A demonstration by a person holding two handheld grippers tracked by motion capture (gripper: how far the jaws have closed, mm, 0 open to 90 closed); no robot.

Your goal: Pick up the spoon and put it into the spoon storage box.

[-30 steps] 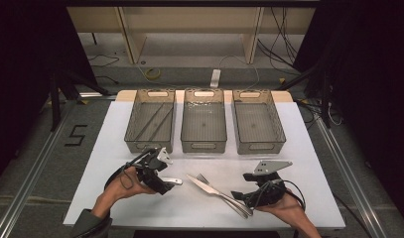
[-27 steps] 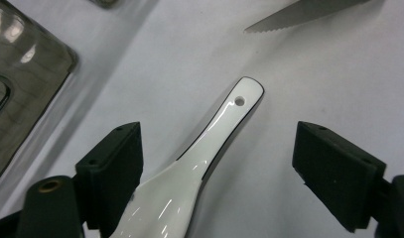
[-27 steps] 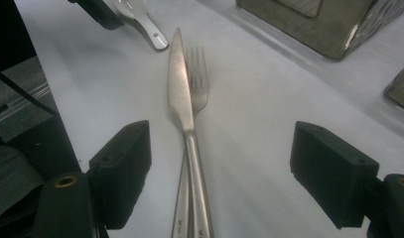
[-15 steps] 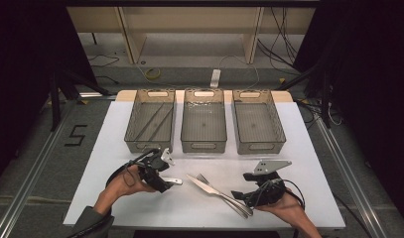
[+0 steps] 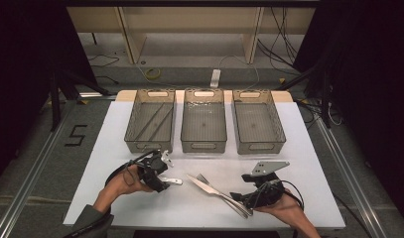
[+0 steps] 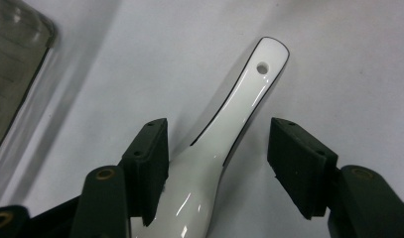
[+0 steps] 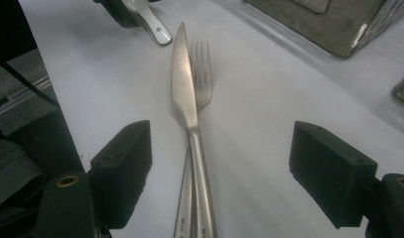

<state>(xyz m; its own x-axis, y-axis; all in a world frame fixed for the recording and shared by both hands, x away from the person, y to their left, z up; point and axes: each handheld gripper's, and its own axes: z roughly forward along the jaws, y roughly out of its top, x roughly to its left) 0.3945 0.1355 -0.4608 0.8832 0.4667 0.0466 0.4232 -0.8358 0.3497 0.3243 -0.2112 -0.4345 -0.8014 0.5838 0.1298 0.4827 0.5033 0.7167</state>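
— Where is the left gripper (image 5: 162,179) right now?

— Near the front-left part of the tabletop (image 5: 308,148), low over the white surface, just in front of the left basket (image 5: 151,121). A white ceramic spoon (image 6: 229,124) lies between its jaws. In the left gripper view the handle runs up and away between the two black pads, ending in a rounded tip with a small hole.

— Is it pinching the spoon?

— Not fully. The jaws have just been closing, with the spoon between them; the left pad sits right against the spoon's side, while a clear gap of table shows between the handle and the right pad. So the jaws are part-way spread around it, not clamped.

— And the right gripper (image 5: 238,195)?

— It rests near the front edge, right of centre, held in the person's right hand (image 5: 284,210). Its jaws are spread wide — both pads stand well apart from the cutlery between them.

— What cutlery?

— A steel knife (image 7: 185,94) and a fork (image 7: 202,74), lying together on the tabletop, handles toward the right gripper and tips pointing toward the spoon. The knife lies partly over the fork.

— Anything else on the table?

— Three mesh baskets stand in a row along the back edge: the left basket holds a pair of long thin sticks, and the middle basket (image 5: 204,124) and right basket (image 5: 256,124) stand beside it.
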